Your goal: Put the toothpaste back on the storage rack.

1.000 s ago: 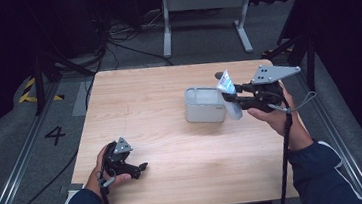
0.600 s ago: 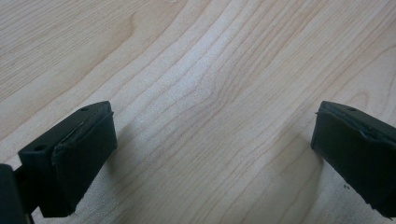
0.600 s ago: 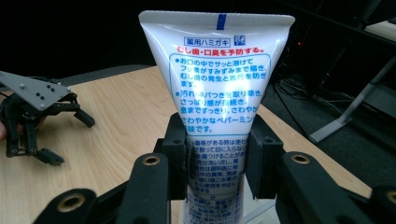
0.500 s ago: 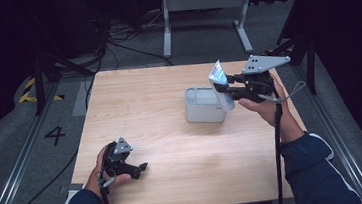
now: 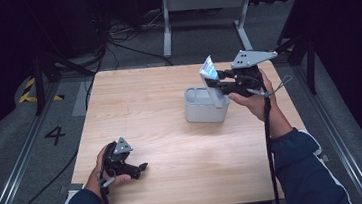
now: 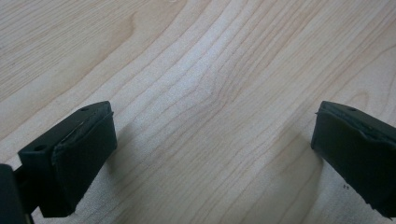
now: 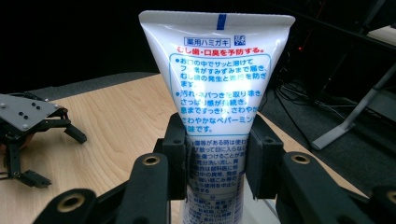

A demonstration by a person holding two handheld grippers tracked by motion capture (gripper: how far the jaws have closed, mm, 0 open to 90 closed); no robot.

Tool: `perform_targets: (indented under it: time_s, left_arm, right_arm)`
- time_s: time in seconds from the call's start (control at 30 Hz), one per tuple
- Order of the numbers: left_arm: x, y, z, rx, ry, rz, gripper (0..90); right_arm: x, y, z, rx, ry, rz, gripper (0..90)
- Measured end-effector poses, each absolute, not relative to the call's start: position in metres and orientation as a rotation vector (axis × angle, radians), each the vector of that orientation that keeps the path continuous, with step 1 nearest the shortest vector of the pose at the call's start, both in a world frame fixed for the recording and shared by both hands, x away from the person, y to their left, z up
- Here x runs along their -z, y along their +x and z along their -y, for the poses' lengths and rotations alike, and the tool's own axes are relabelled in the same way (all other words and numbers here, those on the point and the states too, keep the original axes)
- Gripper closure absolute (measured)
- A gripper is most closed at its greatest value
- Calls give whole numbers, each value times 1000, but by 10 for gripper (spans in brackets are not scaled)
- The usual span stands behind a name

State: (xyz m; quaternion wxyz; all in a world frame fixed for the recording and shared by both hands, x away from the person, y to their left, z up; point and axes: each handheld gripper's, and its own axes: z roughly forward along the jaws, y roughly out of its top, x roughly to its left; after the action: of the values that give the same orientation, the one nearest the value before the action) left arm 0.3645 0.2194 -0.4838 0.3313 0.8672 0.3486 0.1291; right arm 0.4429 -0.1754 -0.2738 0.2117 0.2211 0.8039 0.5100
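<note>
A: How many things do we have on the surface?

B: We count one grey bin, standing right of the middle, and one tube that we hold above its right end. Two tools, one in each hand.

A: What does our right tool do?

B: It is clamped on the tube. In the right gripper view the two black pads press the tube's lower half from both sides. The tube stands upright there, flat crimped end on top, with blue and red print on its white face. Its lower end sits just over the bin, as far as we can tell from the high view; whether it touches the rim we cannot say.

A: And our left tool?

B: It lies low at the near left corner of the surface, well apart from the bin. In the left gripper view its jaws stand wide, with bare wood between them and nothing gripped.

A: Anything else we can count?

B: In the right gripper view the left tool shows far off at the left, its one grey plate on top.
</note>
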Motion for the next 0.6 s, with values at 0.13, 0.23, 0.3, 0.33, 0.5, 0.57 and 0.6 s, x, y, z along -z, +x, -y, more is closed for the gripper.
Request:
perform_targets:
  time_s: [0.13,0.23,0.3,0.33,0.5,0.57,0.6]
  left_arm:
    - [484,365,-219,-338,2268,-911,5]
    - [484,364,-219,-337,2267,-911,5]
    - [484,364,-219,-337,2267,-912,5]
    - [484,364,-219,-338,2267,-911,5]
    - [483,365,-220,-333,2272,-911,5]
    - [483,365,-220,-333,2272,-911,5]
    - [483,365,-220,-333,2272,-911,5]
  right_arm:
    - [277,449,173,-1414,624,-2237,663]
    - [279,454,171,-1409,635,-2238,663]
    - [281,458,171,-1400,643,-2232,662]
    - [281,459,170,-1403,646,-2234,662]
    - [284,469,170,-1412,662,-2236,661]
    - [285,472,169,-1413,665,-2235,661]
    - [286,474,169,-1418,669,-2235,661]
